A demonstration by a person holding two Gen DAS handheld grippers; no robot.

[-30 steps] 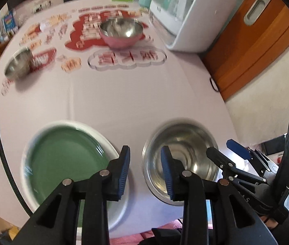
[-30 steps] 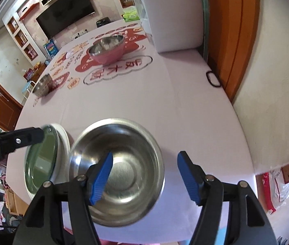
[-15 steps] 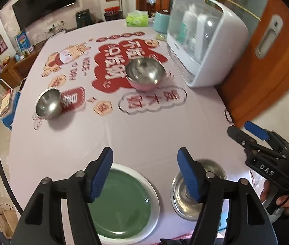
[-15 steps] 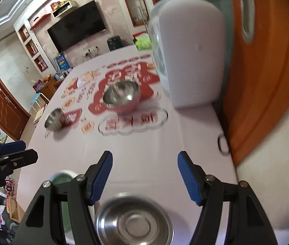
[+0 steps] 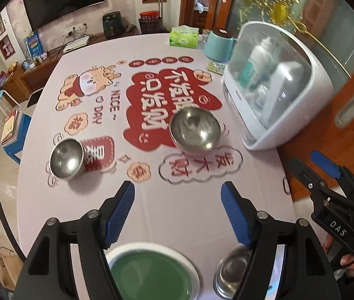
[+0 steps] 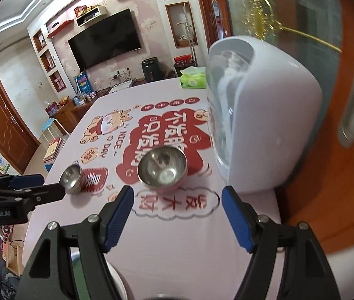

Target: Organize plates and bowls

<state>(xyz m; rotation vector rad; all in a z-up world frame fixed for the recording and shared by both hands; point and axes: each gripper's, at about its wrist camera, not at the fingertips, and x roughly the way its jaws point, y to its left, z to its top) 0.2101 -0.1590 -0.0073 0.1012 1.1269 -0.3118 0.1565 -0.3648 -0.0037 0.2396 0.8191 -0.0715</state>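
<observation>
A green plate with a white rim (image 5: 152, 272) lies at the table's near edge, with a steel bowl (image 5: 234, 272) to its right. A larger steel bowl (image 5: 194, 131) (image 6: 163, 170) stands mid-table near the white box. A small steel bowl (image 5: 66, 158) (image 6: 71, 177) stands to the left. My left gripper (image 5: 178, 212) is open and empty, raised above the plate. My right gripper (image 6: 178, 215) is open and empty, raised above the near edge; it also shows in the left wrist view (image 5: 327, 175).
A white domed sterilizer box (image 5: 274, 95) stands at the right side of the pink printed tablecloth (image 5: 182, 200). A green tissue pack (image 5: 183, 37) and a teal pot (image 5: 218, 46) stand at the far end. An orange door (image 6: 339, 175) is at the right.
Both grippers have lifted up and back from the near plate and bowl. The left gripper has opened from nearly shut to wide. The far bowls have come into fuller view.
</observation>
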